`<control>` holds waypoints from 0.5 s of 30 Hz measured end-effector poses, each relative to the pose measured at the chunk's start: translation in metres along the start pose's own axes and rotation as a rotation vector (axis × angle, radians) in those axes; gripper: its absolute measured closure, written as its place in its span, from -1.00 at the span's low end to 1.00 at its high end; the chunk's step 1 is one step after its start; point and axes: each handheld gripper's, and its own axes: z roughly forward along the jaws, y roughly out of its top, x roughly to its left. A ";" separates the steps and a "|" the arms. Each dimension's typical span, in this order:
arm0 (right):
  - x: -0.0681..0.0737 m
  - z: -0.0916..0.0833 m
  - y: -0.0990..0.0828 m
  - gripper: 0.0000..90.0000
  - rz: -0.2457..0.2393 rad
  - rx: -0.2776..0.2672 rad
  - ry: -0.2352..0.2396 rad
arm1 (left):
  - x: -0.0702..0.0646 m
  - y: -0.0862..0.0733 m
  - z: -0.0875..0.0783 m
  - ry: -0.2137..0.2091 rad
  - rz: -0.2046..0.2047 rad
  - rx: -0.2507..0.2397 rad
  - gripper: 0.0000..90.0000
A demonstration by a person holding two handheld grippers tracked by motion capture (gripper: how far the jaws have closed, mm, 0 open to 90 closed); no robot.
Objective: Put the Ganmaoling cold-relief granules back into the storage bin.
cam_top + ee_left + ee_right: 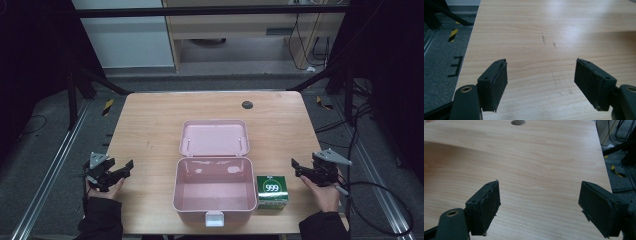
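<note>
Currently, both tools are idle at the desk [150, 115] edges, and the pink box [212, 192] serves as the reference landmark.

1. Landmark. The pink box sits at the near centre of the desk with its lid [214, 138] folded back flat on the far side. The interior appears empty.

2. Task item. The green carton [271, 191], marked "999", rests on the desk just beside the right wall of the pink box, at its near end. It looks almost square from above, so no long axis can be stated with confidence.

3. Left tool [116, 171]. Positioned well to the left of the pink box, near the desk's left edge. In the left gripper view the jaws stand wide apart with bare desk between them; released, nothing gripped.

4. Right tool [302, 169]. Positioned to the right of the pink box, beyond the green carton. In the right gripper view the jaws are likewise spread over bare desk; released, nothing gripped.

5. Governing relation. The green carton lies between the pink box and the right tool, slightly nearer the person than the tool tips. The right hand [326, 192] is clearly the nearer one. The likely next move is therefore a short inward reach by the right tool, followed by a lift leftward over the box wall.
</note>
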 end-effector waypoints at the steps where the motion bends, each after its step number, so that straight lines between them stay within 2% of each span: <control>1: 0.000 -0.002 0.002 -0.61 -0.014 -0.007 0.005 | 0.000 0.000 0.000 0.000 0.006 0.006 -0.42; 6: 0.001 -0.010 0.013 -0.63 -0.046 -0.034 0.015 | -0.002 -0.003 0.000 0.015 0.023 0.023 -0.42; 15: 0.001 -0.020 0.037 -0.66 -0.097 -0.052 0.068 | 0.002 -0.008 -0.005 0.028 0.033 0.051 -0.38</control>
